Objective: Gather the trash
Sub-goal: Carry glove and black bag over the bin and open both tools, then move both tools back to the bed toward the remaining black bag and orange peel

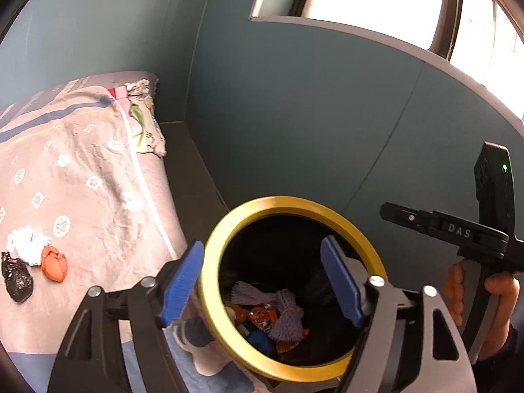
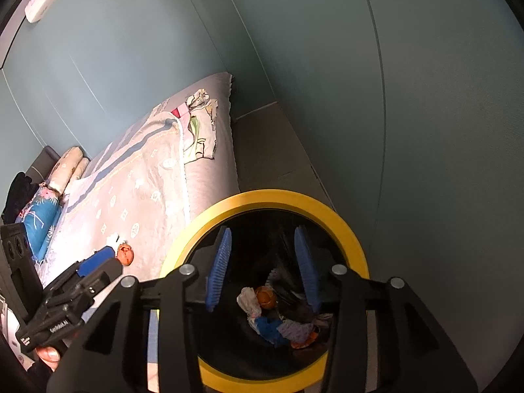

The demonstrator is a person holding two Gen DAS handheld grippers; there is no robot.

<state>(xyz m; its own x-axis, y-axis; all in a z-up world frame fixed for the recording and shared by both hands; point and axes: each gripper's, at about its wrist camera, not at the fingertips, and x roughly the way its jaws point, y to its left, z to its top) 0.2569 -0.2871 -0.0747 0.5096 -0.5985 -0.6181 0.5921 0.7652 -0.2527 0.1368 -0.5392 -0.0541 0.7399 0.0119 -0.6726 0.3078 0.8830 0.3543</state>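
Jaws: we see both the left gripper (image 1: 262,281) and right gripper (image 2: 267,268) released, empty, over the bin (image 1: 209,281).
Remaining trash: orange scrap (image 1: 54,263), white wad (image 1: 28,244), black wrapper (image 1: 16,280) on the bed (image 1: 98,196), near its bin-side edge.
Nearer hand: we judge the left.

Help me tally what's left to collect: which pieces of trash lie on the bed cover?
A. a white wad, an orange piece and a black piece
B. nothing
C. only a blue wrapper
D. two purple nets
A: the left wrist view shows the white wad, orange piece and black piece lying together on the bed cover.

bed (image 1: 98,170) with patterned blanket (image 1: 75,150), orange scrap (image 1: 54,263), white wad (image 1: 28,244), black wrapper (image 1: 16,280)
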